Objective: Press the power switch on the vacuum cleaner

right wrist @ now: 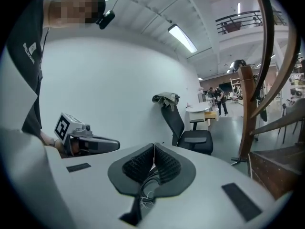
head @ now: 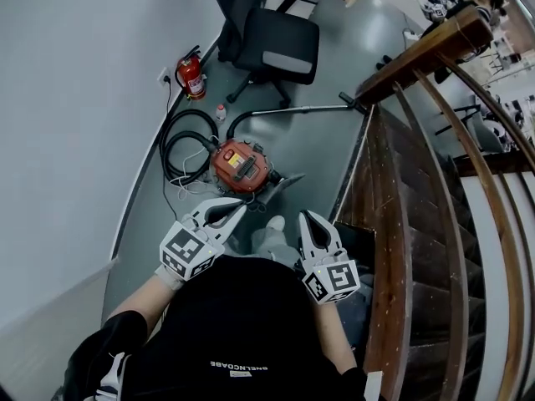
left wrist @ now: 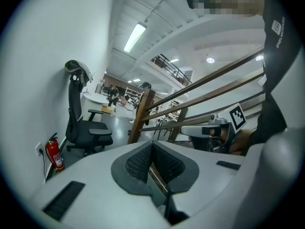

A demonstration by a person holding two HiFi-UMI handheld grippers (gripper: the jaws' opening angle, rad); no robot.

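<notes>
The red canister vacuum cleaner (head: 241, 166) sits on the grey floor, seen only in the head view, with a black handle across its top and a yellow label beside it. Its black hose (head: 179, 143) coils to the left and its metal wand (head: 292, 109) runs off to the right. My left gripper (head: 241, 209) hovers just below the canister, shut and holding nothing. My right gripper (head: 303, 216) is level with it to the right, also shut and empty. In the left gripper view the jaws (left wrist: 152, 145) meet, as they do in the right gripper view (right wrist: 154, 147).
A wooden staircase with a curved handrail (head: 435, 165) fills the right side. A black office chair (head: 272, 40) stands beyond the vacuum. A red fire extinguisher (head: 191, 76) and a small bottle (head: 220, 112) stand by the white wall (head: 75, 124) on the left.
</notes>
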